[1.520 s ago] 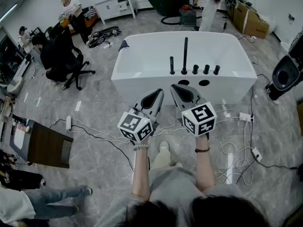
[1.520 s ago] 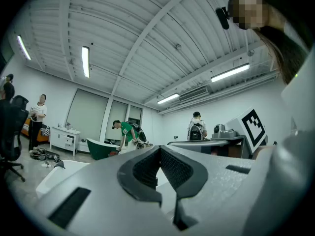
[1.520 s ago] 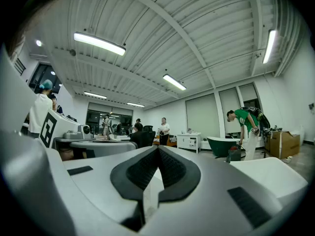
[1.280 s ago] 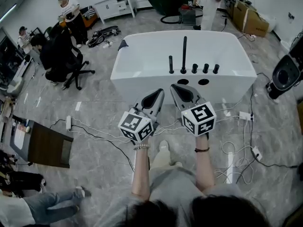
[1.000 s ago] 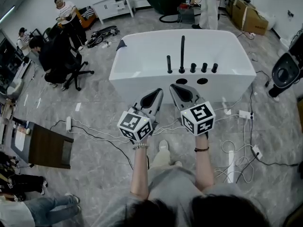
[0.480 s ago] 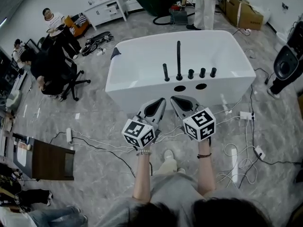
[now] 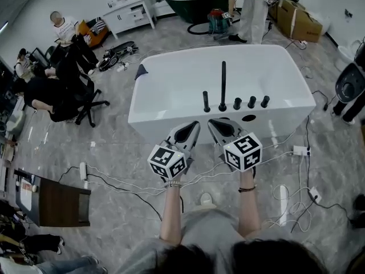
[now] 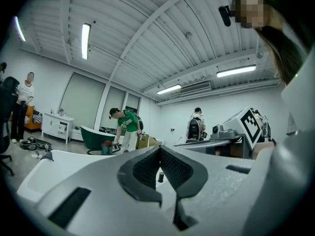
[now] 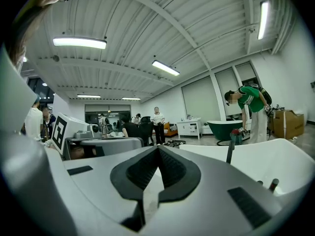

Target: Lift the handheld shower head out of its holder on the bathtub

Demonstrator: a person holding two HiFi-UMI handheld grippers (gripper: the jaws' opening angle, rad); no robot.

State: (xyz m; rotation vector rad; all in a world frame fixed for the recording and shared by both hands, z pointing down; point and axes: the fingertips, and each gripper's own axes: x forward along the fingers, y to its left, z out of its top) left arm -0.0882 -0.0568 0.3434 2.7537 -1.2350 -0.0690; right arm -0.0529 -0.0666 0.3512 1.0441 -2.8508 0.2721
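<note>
both grippers are pressed together and empty: left gripper (image 7: 194, 125), right gripper (image 7: 211, 123). the shower head (image 7: 222, 79), which i take to be the tall black rod, stands upright on the bathtub (image 7: 149, 112) rim, at 12 o'clock from my right gripper, the nearer one.

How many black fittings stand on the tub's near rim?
5, in a row: short post, tall spout, then three knobs rightward. None seems hidden.

Grey marble floor (image 7: 117, 218), white cabinet (image 7: 132, 11)
</note>
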